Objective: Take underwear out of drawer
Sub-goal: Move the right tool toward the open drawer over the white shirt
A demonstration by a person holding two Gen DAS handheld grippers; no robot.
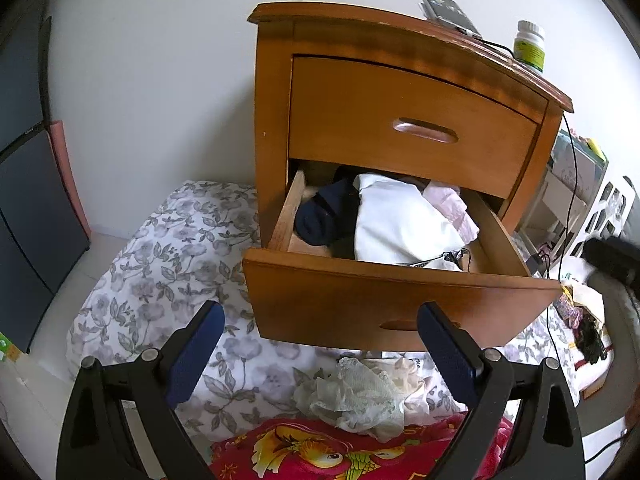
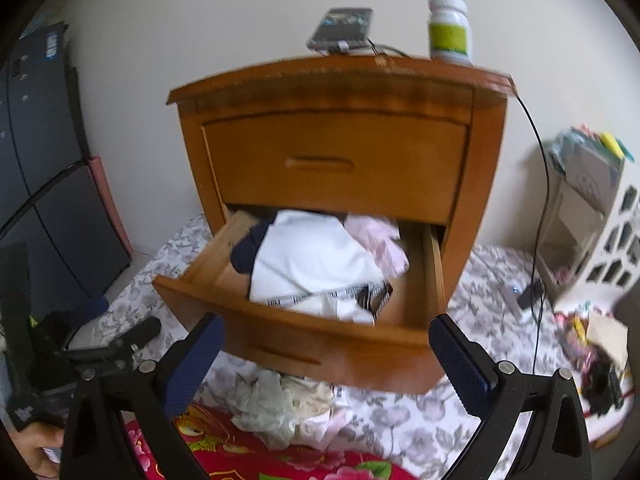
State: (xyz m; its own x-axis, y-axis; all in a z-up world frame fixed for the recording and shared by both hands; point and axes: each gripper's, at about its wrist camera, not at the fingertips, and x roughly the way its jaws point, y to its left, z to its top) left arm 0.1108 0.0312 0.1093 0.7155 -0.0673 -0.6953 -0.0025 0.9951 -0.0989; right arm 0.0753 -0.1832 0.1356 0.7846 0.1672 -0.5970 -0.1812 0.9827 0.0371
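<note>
Two-drawer wooden nightstand [image 2: 340, 92] on floral bedding [image 1: 168, 264], white wall [image 1: 160, 60] behind.

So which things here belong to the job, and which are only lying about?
Job: open drawer, white garment, dark garment, pink garment, left gripper, right gripper.
Lying about: bottle, phone, red blanket.

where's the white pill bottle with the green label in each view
Left wrist: pill bottle stands at the upper right, on the nightstand's far right edge.
Right wrist: pill bottle stands top centre-right, on the nightstand top.
Shared landmark: the phone lies just left of it in both.
</note>
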